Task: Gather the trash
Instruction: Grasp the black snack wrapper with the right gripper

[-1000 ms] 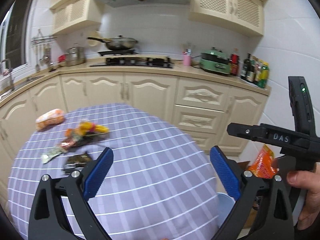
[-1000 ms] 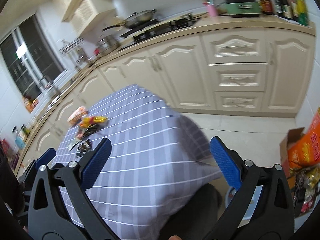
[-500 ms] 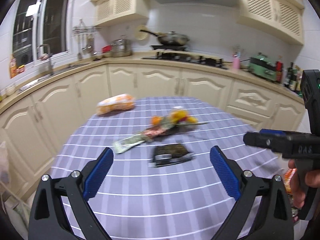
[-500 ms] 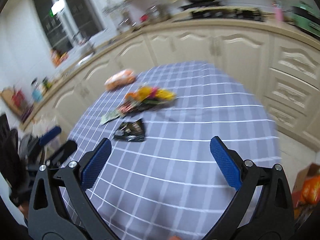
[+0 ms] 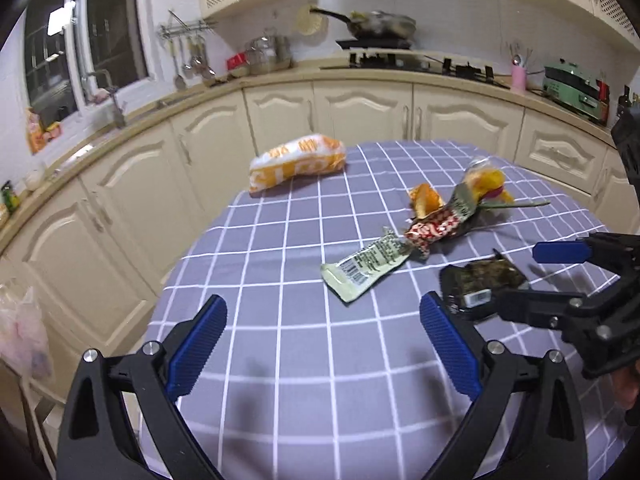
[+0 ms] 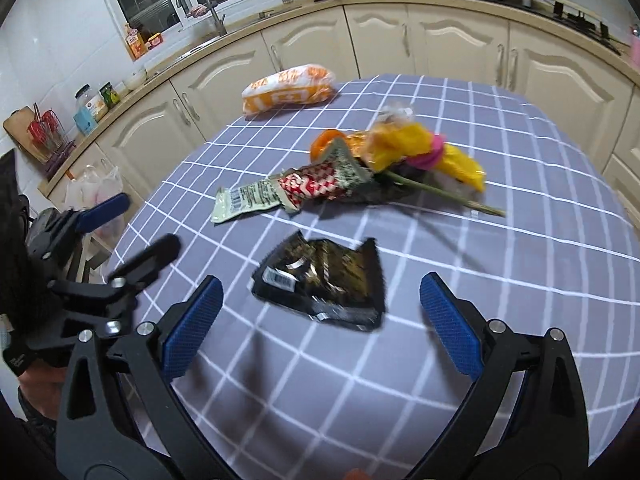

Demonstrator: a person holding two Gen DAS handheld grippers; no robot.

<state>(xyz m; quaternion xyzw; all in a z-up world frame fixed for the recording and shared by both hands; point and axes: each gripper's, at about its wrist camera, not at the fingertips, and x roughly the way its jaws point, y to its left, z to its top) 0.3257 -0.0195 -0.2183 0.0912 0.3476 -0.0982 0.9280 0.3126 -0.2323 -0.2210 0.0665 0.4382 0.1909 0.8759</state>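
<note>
A black torn wrapper (image 6: 320,280) lies on the purple checked tablecloth (image 6: 500,320), just ahead of my open, empty right gripper (image 6: 320,326). It also shows in the left wrist view (image 5: 480,282). Beyond it lie a pale green wrapper (image 6: 246,198), a red and white wrapper (image 6: 316,186), orange peel (image 6: 326,142), yellow plastic with a green stem (image 6: 412,150) and an orange and white bag (image 6: 288,88). My left gripper (image 5: 324,348) is open and empty over the near left of the table, short of the green wrapper (image 5: 368,264). The right gripper (image 5: 560,276) shows at its right.
Cream kitchen cabinets and a counter (image 5: 360,80) curve around behind the table, with a sink tap (image 5: 108,92), a stove with a pan (image 5: 380,28) and a green appliance (image 5: 576,88). A plastic bag (image 5: 20,328) hangs at floor level left of the table.
Both grippers have swung left and moved in over the table. The trash now lies much closer, with the black wrapper right in front of my right gripper. Both stay open.
</note>
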